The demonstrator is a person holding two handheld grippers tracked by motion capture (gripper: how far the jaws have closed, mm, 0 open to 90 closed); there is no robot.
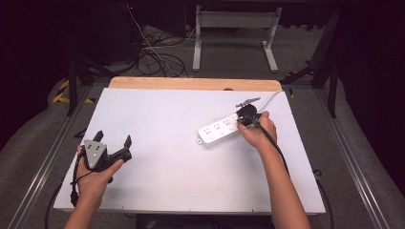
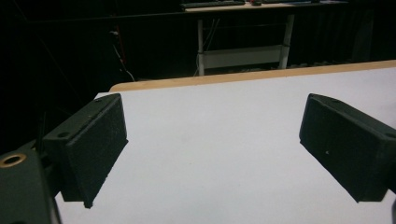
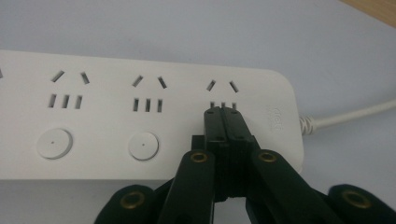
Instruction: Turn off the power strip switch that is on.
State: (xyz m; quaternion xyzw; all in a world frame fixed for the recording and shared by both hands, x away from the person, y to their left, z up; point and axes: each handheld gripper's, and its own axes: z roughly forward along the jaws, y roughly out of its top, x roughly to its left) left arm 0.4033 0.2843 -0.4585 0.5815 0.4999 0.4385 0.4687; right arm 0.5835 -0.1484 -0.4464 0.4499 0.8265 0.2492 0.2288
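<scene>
The strip lies toward the table's far right. The right gripper has its jaws pinched together, nothing between them, tips down over the last switch by the cord, probably to press it. That button's hidden underneath. The left gripper idles wide open, well left of the strip.

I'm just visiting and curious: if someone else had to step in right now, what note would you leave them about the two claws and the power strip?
Left claw: open, holding nothing, above the near left of the white table.
Right claw: jaws shut together, tips down on the white power strip, where the button beside the cord-end socket group would sit.
Power strip: flat at the table's far right, cord trailing off the far edge.
Done: claw has reached that button spot.
Left: whether it is pressed cannot be told; two other round buttons are untouched.
</scene>
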